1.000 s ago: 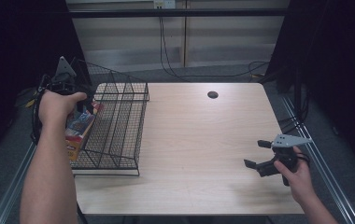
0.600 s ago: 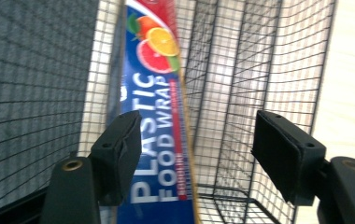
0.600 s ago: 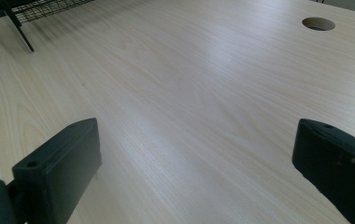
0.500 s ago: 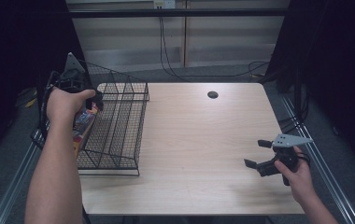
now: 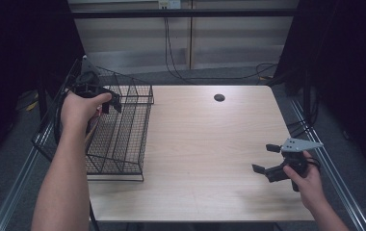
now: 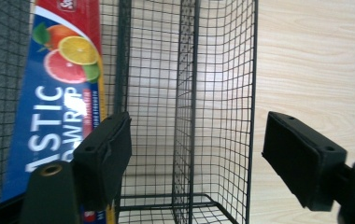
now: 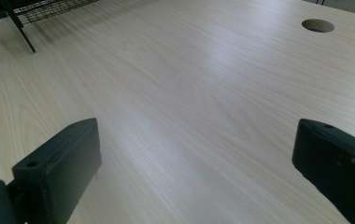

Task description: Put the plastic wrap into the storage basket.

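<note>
Left gripper view has the left gripper [image 6: 196, 154] with jaws that have just been opening, nothing pinched between them now, one pad just beside the plastic wrap box [image 6: 56, 102]. That box lies released in the left compartment of the black wire basket [image 6: 222, 93], along its left wall; the next compartment over sits bare. Over on the high view, the right gripper [image 5: 267, 158] hovers unclenched and holding nothing above the wooden table [image 5: 210, 144], well apart at the near right. Risk from here, I'd say: pulling the hand back carelessly could snag a jaw on the mesh and drag the basket, which already overhangs the table's left edge.
</note>
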A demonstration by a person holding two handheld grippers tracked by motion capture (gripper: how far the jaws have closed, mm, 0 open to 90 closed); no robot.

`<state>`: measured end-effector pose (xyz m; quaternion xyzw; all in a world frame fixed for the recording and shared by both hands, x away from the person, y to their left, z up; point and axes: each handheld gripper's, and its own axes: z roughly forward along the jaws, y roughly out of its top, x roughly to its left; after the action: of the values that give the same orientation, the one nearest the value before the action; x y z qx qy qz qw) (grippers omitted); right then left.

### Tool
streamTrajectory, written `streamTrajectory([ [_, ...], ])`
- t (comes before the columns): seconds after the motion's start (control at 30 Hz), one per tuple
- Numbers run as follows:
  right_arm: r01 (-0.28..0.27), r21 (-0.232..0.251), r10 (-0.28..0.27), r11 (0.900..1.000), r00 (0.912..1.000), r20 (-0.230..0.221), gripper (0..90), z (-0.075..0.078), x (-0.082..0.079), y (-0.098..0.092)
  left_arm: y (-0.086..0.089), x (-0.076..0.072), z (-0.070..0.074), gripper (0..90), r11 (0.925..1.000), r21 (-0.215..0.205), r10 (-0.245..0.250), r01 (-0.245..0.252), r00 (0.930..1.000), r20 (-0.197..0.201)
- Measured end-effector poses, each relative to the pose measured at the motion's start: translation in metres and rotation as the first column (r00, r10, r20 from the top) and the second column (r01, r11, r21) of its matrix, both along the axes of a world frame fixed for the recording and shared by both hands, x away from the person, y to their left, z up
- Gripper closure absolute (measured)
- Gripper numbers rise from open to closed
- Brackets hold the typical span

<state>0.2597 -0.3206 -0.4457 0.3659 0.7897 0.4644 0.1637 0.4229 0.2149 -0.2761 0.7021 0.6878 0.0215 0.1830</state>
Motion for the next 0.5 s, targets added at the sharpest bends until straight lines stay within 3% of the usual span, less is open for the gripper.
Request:
streamTrajectory([
  [0.3,0.002,0.001,-0.002,1.0,1.0,0.001,0.9,0.001,0.0,0.0,-0.015,-0.004,-0.006,19.0,0.998,-0.037,-0.051,0.052,0.9977,0.044],
  [0.5,-0.005,-0.001,0.005,1.0,1.0,0.005,0.9,0.001,-0.001,0.0,-0.03,-0.007,-0.01,18.4,0.9914,-0.068,-0.107,0.111,0.9921,0.067],
])
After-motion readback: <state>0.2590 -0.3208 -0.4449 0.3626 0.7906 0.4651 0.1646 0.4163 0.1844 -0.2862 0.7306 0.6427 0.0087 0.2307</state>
